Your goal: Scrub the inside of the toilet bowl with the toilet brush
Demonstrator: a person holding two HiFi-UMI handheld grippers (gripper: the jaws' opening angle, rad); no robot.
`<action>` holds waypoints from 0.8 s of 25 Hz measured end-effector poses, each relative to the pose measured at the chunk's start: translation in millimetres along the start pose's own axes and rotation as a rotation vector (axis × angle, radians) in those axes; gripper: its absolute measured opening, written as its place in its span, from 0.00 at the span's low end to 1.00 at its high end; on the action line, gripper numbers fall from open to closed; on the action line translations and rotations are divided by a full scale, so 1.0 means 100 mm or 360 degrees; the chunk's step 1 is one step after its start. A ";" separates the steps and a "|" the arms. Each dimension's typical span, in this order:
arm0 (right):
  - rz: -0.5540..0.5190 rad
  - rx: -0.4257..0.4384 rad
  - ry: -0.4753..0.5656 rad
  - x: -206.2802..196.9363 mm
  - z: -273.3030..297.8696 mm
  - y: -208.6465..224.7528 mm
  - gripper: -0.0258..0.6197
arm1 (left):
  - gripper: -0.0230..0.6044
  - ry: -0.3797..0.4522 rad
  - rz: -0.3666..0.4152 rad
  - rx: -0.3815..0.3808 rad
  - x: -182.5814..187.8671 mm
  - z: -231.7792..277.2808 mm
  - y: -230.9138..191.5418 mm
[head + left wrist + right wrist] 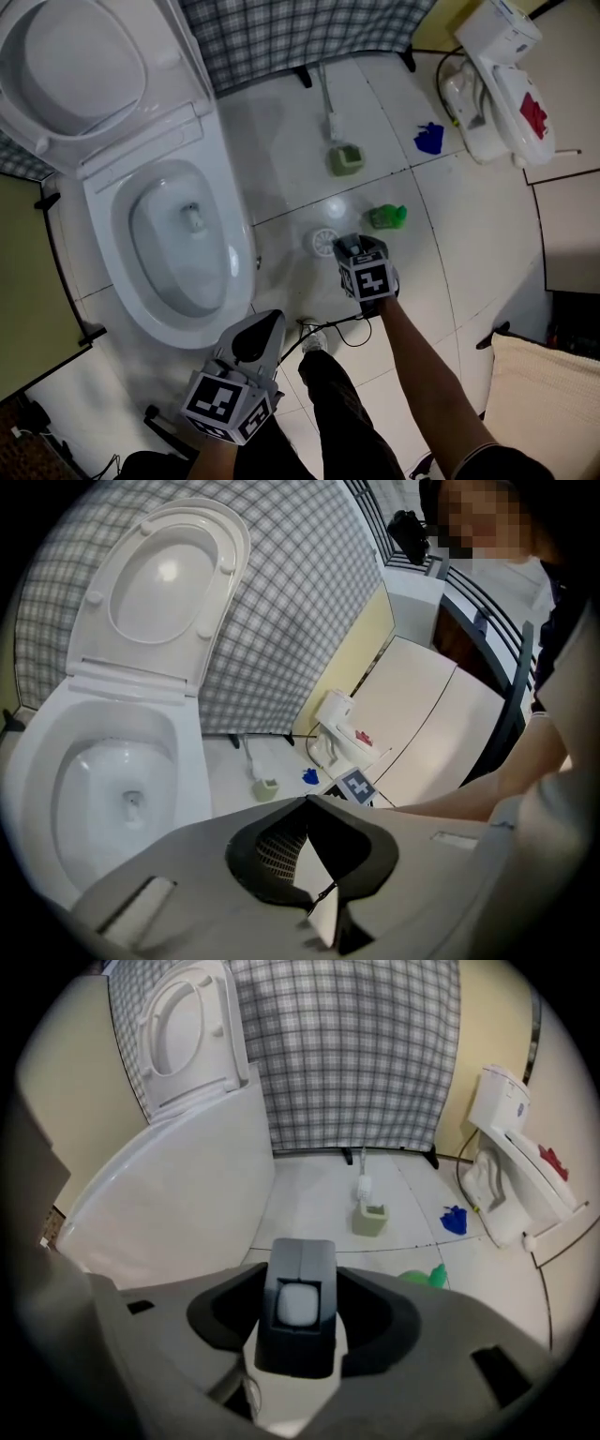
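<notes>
You are standing over the toilet bowl, which is lying ahead of the left gripper and off to its left. The lid is standing raised, so the bowl is open for scrubbing. The left jaws are resting together with nothing between them. At least they seem to be, since that gripper's own view is showing little more than the dark hollow where they meet.

Further right, the toilet brush is standing upright in its holder on the tiled floor. It is straight ahead of the right gripper and well apart from it. The right jaws are standing spread wide and are gripping nothing, so the brush is not yet in hand. A green bottle is lying just to the right of those jaws, and a crumpled blue thing is lying further ahead on the right.

You are probably dealing with a light tool here: a slim, stiff plastic handle over a soft bristle head. The shaft is likely smooth and perhaps wet, so it may twist or slide between the pads. Aim for the upper part of the handle, closing squarely across it — not down near the head, where the holder's rim is in the way. The holder looks light too, and it may lift along with the brush.
</notes>
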State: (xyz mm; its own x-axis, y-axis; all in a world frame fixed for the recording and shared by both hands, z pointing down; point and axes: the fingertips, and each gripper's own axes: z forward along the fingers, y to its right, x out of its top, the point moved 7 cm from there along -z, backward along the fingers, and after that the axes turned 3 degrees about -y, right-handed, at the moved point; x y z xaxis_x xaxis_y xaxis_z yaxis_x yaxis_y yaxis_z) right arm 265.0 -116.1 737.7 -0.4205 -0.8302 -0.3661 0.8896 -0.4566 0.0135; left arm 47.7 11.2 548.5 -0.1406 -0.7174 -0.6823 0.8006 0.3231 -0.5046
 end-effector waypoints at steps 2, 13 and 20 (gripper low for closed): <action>-0.0010 0.0002 -0.0037 0.00 0.11 0.00 0.42 | 0.02 0.0000 -0.0013 0.0008 0.02 0.01 -0.03; 0.0000 -0.0003 0.0036 0.03 0.21 -0.05 0.39 | 0.02 -0.0019 -0.0079 0.0047 -0.10 0.00 -0.19; -0.0050 0.0019 0.0109 0.01 -0.27 -0.03 0.38 | 0.02 -0.0006 -0.0050 0.0040 -0.03 -0.17 -0.14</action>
State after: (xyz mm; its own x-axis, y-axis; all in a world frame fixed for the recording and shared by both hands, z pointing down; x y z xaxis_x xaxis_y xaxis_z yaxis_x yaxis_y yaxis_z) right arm 266.1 -107.2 712.3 -0.4348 -0.7916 -0.4294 0.8737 -0.4863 0.0118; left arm 26.8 19.7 548.8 -0.1635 -0.7293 -0.6644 0.8101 0.2851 -0.5123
